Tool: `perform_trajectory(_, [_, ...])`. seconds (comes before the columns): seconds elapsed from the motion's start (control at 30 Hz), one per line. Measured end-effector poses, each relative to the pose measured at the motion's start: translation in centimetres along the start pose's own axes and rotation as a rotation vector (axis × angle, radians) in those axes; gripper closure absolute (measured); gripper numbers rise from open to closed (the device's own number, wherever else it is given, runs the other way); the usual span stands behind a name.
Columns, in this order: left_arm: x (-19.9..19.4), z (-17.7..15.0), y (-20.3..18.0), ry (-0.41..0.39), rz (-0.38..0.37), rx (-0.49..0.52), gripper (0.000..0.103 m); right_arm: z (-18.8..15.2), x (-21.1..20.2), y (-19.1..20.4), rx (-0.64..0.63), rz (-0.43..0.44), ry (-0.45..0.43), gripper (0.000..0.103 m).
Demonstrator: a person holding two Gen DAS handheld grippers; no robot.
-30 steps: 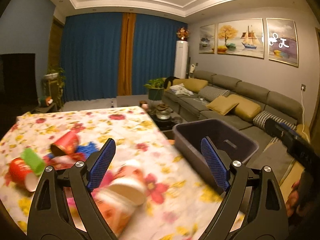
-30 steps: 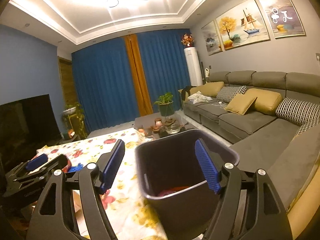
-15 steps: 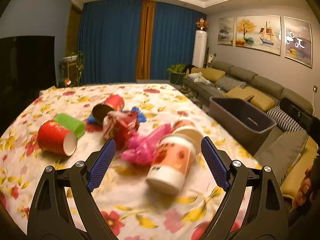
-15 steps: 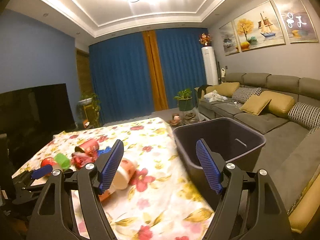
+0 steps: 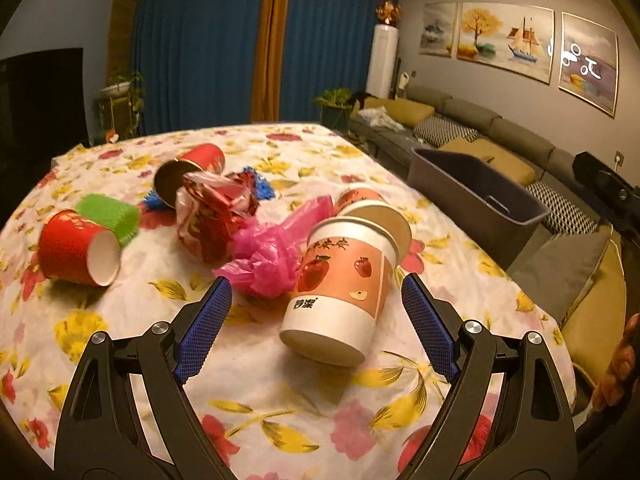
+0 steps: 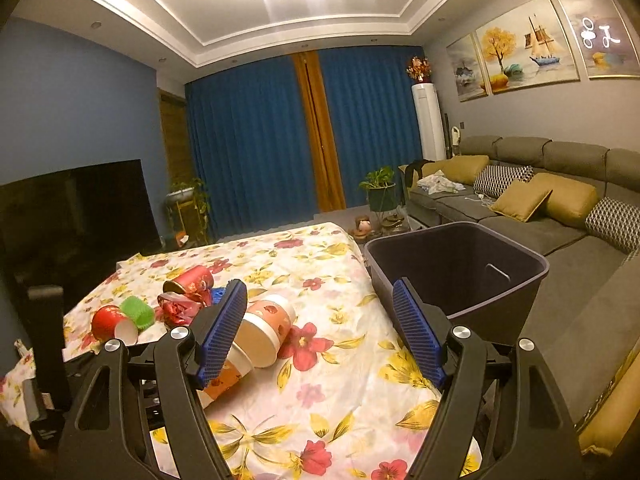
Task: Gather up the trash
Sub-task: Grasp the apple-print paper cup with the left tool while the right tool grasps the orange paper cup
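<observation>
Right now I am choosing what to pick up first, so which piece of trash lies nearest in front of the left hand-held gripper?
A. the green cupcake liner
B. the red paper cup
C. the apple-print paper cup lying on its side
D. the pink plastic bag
C: in the left wrist view the apple-print paper cup lies on its side on the tablecloth, between and just ahead of the open left hand-held gripper fingers.

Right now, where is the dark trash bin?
The dark trash bin sits off the table's right edge in both wrist views, between the floral tablecloth and the grey sofa, just beyond the right gripper.
</observation>
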State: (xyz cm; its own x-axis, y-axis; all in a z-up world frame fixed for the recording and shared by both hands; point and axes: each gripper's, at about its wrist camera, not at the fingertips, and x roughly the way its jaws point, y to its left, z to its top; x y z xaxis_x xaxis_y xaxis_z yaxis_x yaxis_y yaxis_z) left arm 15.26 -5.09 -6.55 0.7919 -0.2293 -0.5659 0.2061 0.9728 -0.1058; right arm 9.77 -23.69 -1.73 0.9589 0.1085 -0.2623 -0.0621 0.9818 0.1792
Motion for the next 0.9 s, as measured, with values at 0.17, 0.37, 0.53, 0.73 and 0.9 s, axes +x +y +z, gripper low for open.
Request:
perform_trajectory(0.17, [1.8,0.1,0.5,0.076,-0.024,-0.022,0.026,-0.3,0.4,-0.3,0.006,0.002,0.012,0.029])
perform_trajectory(0.37, [2.7,0.2,0.3,0.111,-0.053,-0.017,0.039,-0.5,0.9,0.0,0.004,0.01,0.029,0.029])
perform_trajectory(0.53, [2.9,0.1,0.6,0.114,-0.076,-0.034,0.044,-0.6,1.0,0.4,-0.001,0.02,0.039,0.029])
perform_trajectory(0.73, [1.3,0.1,0.5,0.06,-0.064,-0.01,0.044,-0.8,1.7,0.9,-0.023,0.016,0.055,0.029])
perform_trajectory(0.9, [-1.7,1.0,1.2,-0.02,-0.072,-0.021,0.044,-1.0,2.8,1.5,-0.036,0.025,0.081,0.029])
